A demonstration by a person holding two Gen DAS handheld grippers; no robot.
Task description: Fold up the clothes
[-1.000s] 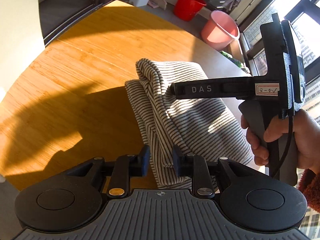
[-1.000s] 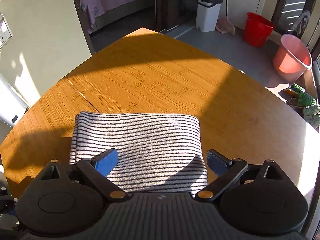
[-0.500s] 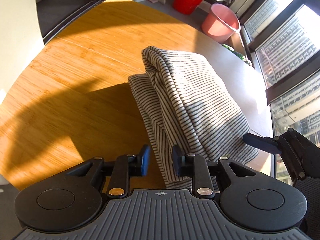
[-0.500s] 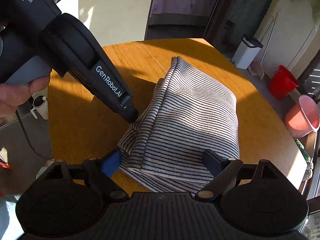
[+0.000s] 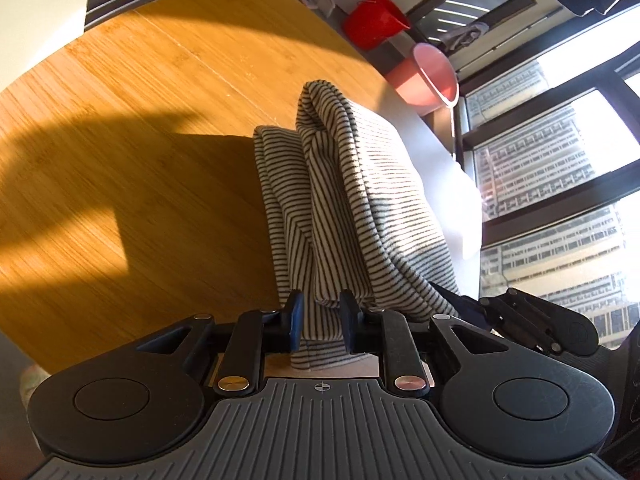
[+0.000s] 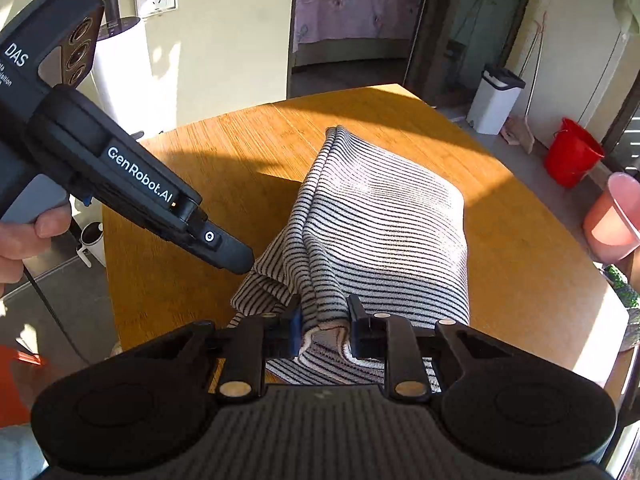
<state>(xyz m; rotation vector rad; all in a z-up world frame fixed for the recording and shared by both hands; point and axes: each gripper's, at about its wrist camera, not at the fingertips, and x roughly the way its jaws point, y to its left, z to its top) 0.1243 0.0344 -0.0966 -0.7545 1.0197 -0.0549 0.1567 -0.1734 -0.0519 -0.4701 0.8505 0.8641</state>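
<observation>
A folded grey-and-black striped garment (image 5: 360,200) (image 6: 384,232) lies on the round wooden table (image 5: 120,140) (image 6: 520,264). My left gripper (image 5: 322,316) is at its near end, jaws closing, with a fold of the cloth pinched between the blue pads. My right gripper (image 6: 325,322) is at the same end, jaws closing on a bunched fold, the pads pressing it. In the right wrist view the left gripper's body (image 6: 152,188) comes in from the left, held by a hand, its tip at the cloth's edge. The right gripper's linkage (image 5: 532,320) shows beside the cloth in the left wrist view.
On the floor beyond the table stand a red bucket (image 6: 572,156) (image 5: 372,20), a pink bucket (image 6: 612,220) (image 5: 428,80) and a white bin (image 6: 496,100). Large windows (image 5: 560,160) rise on one side. The table edge runs close under both grippers.
The right gripper swung round from the garment's long side to its end beside the left gripper, and its wide jaws closed onto a fold. The left jaws narrowed on the cloth.
</observation>
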